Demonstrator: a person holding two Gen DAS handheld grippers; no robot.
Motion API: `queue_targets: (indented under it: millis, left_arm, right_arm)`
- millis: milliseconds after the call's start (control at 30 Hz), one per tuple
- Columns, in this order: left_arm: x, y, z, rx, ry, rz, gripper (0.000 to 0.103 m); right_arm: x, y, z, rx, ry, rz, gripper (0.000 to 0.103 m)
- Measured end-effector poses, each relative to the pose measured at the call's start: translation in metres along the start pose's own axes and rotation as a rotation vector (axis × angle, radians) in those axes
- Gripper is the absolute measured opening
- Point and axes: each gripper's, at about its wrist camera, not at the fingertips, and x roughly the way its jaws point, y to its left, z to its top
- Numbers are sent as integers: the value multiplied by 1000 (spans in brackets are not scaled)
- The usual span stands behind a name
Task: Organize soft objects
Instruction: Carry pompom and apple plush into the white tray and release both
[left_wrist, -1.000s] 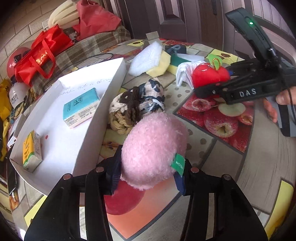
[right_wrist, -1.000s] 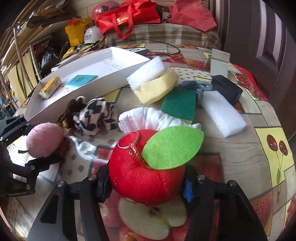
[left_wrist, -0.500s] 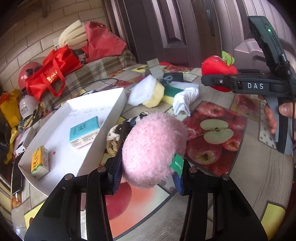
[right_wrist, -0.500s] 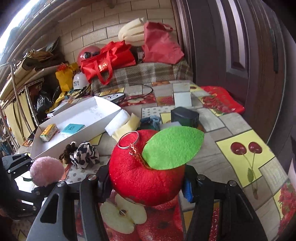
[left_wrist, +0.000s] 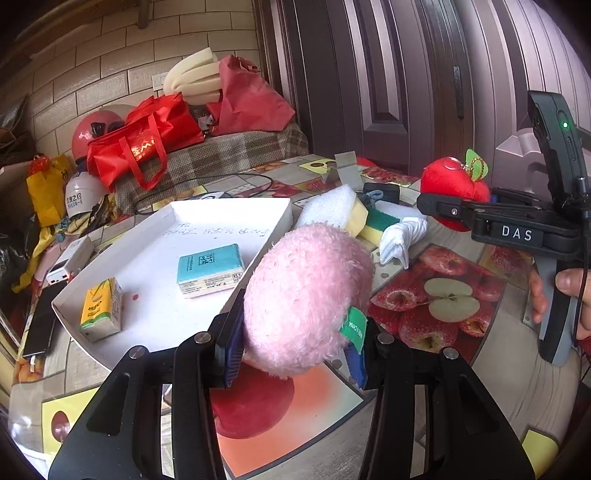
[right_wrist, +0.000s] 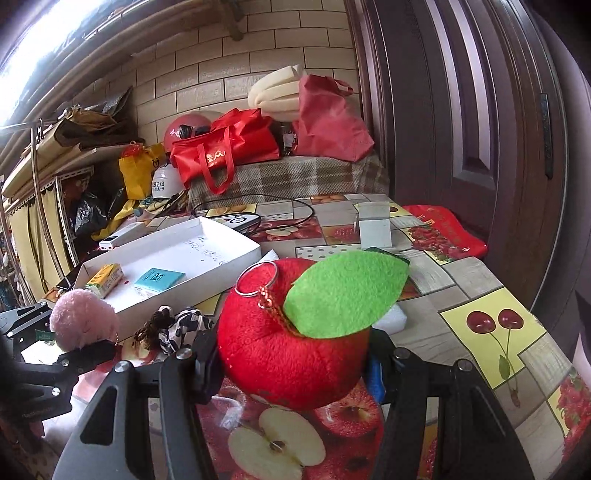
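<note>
We hold a pink pompom (left_wrist: 306, 295) in our left gripper (left_wrist: 295, 354) and a plush apple (right_wrist: 291, 339) in our right gripper (right_wrist: 291, 373), both clear of the tabletop (right_wrist: 476, 295); the white tray (left_wrist: 207, 236) ahead-left holds neither yet, and sponges (left_wrist: 354, 214) wait beyond.

**Soft daylight, heavy fisheye warp**

Both views are evenly lit by diffuse daylight — the right wrist view shows a blown-out white glare in its upper left corner. Shadows are soft and faint. Straight lines of the brick wall (right_wrist: 229, 70) and door (left_wrist: 388, 74) bow strongly, and black vignetting fills the corners. Focus is sharp, without visible motion blur.
</note>
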Motion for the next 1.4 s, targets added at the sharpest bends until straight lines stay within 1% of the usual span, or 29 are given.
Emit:
queue_targets:
  millis: [200, 400, 633, 833, 1200, 1400]
  left_arm:
    - [-8, 16, 1, -73, -62, 18, 45]
    - [-13, 19, 2, -81, -106, 37, 45]
    - [-15, 28, 2, -99, -142, 58, 45]
    - [-11, 44, 4, -123, -154, 83, 45]
    - [-2, 81, 4, -174, -170, 169, 45]
    - [-1, 103, 1, -222, -179, 209, 45]
  right_arm:
    - [11, 15, -2, -15, 16, 9, 60]
    - [14, 31, -2, -54, 2, 24, 60]
    - [17, 36, -1, -60, -1, 30, 60]
    - [21, 43, 0, -74, -1, 34, 60]
    - [30, 62, 1, -105, 0, 64, 61]
    - [37, 75, 3, -111, -3, 82, 61]
